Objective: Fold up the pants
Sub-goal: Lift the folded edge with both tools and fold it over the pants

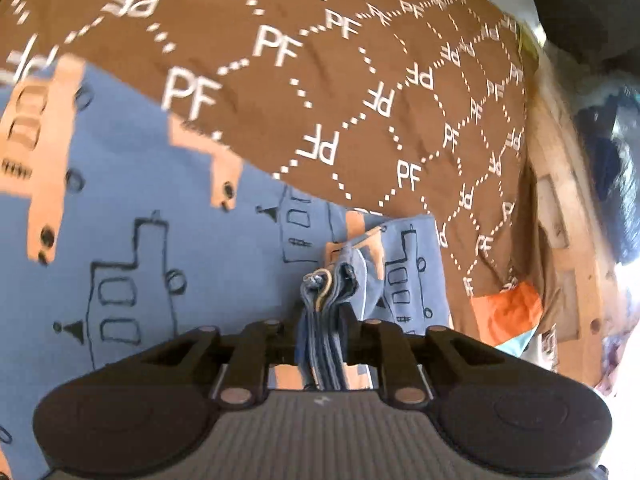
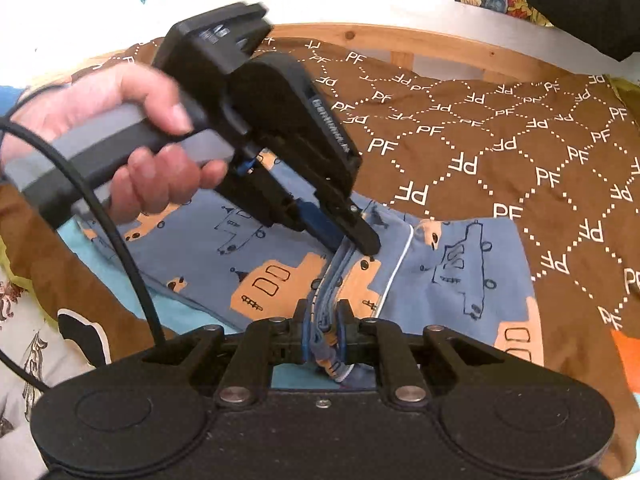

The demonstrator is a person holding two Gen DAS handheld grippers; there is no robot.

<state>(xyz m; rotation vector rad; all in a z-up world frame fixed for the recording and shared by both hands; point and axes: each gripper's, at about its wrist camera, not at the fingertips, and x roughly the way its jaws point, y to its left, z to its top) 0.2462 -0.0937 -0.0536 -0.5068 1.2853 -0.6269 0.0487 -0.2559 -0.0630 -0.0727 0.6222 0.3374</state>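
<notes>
Blue pants (image 1: 160, 240) printed with orange and outlined boats lie spread on a brown bedspread (image 1: 360, 80). My left gripper (image 1: 322, 312) is shut on a stack of several folded edges of the pants, which bunch up between its fingers. In the right wrist view the same pants (image 2: 460, 264) lie flat, with a white piping line across them. My right gripper (image 2: 322, 320) is shut on the near end of that same layered edge. The left gripper (image 2: 356, 240), held by a hand (image 2: 140, 128), pinches the edge a little farther along, so the layers run between both grippers.
The brown bedspread (image 2: 480, 140) with white "PF" lettering covers the bed. A wooden bed frame (image 2: 400, 40) runs along the far side and also shows as a wooden rail (image 1: 560, 200). A black cable (image 2: 108, 220) trails from the left gripper. An orange patch (image 1: 508, 312) lies at the bedspread's edge.
</notes>
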